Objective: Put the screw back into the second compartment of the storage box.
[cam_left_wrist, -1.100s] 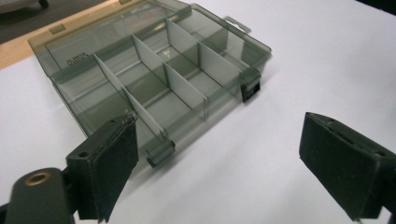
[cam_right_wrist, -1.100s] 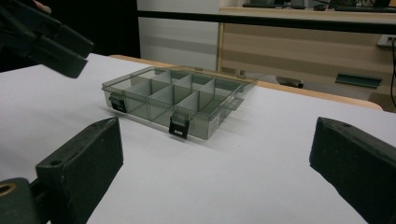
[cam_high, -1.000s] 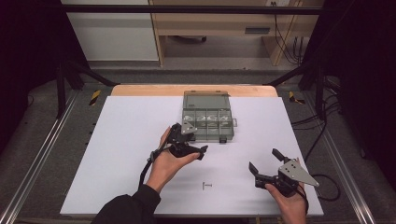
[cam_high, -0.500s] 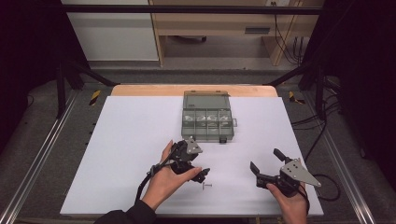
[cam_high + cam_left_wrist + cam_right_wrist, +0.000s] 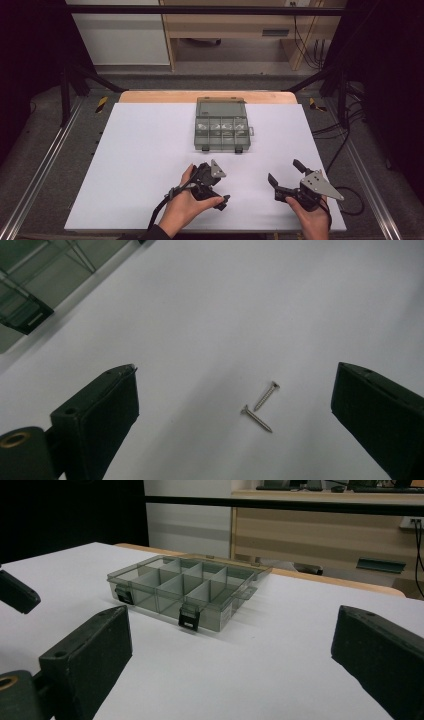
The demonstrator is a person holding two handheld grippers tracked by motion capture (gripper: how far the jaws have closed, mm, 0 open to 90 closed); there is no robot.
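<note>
Flanking two slim metal screws [image 5: 261,405], left tongs [image 5: 235,405] gape.

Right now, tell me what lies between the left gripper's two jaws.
In the left gripper view, two small screws lie on the white table between the open jaws of the left gripper, end to end in a V, nearer the right-hand jaw. Otherwise the stretch is bare.

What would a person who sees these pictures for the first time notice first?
Probably the smoky transparent plastic compartment box, lying open at the far middle of the white table. Next, the two small silver metal screws, lying on the table between the wide-open jaws of the left gripper. The right gripper, also open, is at the near right edge.
</note>
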